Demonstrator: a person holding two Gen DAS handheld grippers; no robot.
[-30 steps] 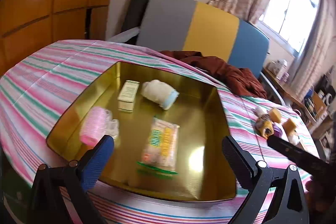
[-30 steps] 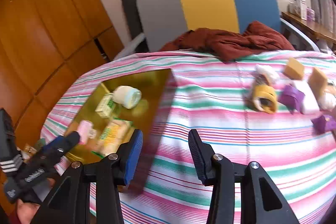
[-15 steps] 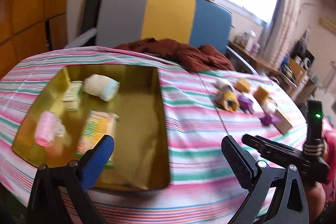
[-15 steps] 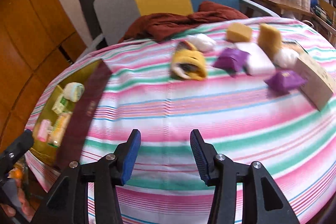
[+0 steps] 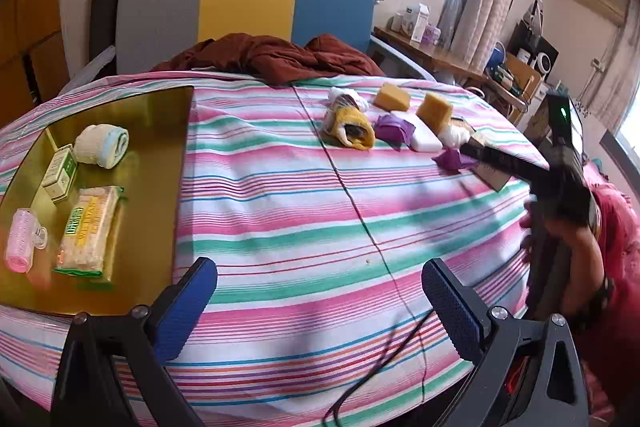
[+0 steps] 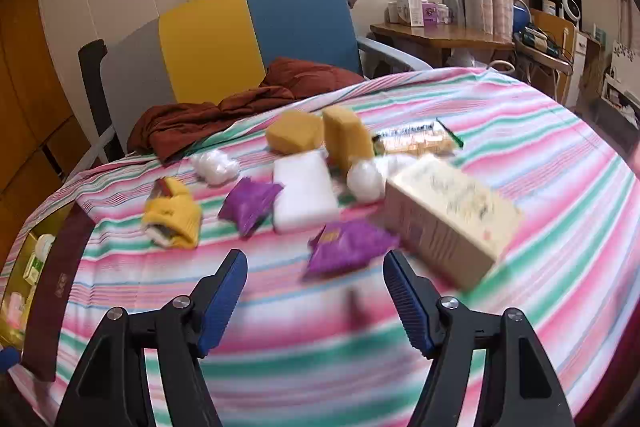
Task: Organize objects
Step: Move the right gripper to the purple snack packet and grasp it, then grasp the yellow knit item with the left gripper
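Observation:
My left gripper [image 5: 320, 291] hangs open and empty above the striped tablecloth [image 5: 304, 211]. To its left is the gold tray [image 5: 160, 131], holding a rolled towel [image 5: 102, 145], a green box [image 5: 60, 171], a cracker packet [image 5: 90, 227] and a pink roller [image 5: 22, 245]. The jaws of my right gripper [image 6: 314, 279] are opening, and nothing is pressed between them. A purple packet [image 6: 348, 247] lies just ahead of its fingertips. Around it lie a cardboard box [image 6: 448, 215], a white block [image 6: 304, 187], another purple packet [image 6: 252, 203] and a yellow sock [image 6: 176, 215].
Two yellow sponges [image 6: 296, 137] [image 6: 346, 143], white cotton balls [image 6: 216, 165] and a clear snack packet [image 6: 416, 139] sit behind the pile. A red-brown cloth [image 6: 224, 111] drapes over the table's far edge in front of a striped chair [image 6: 248, 35]. A side table [image 6: 440, 35] stands at the right.
Both views have swung right, away from the tray and toward the pile of loose items. The right gripper's jaws have spread much wider. The left gripper's jaws stayed open.

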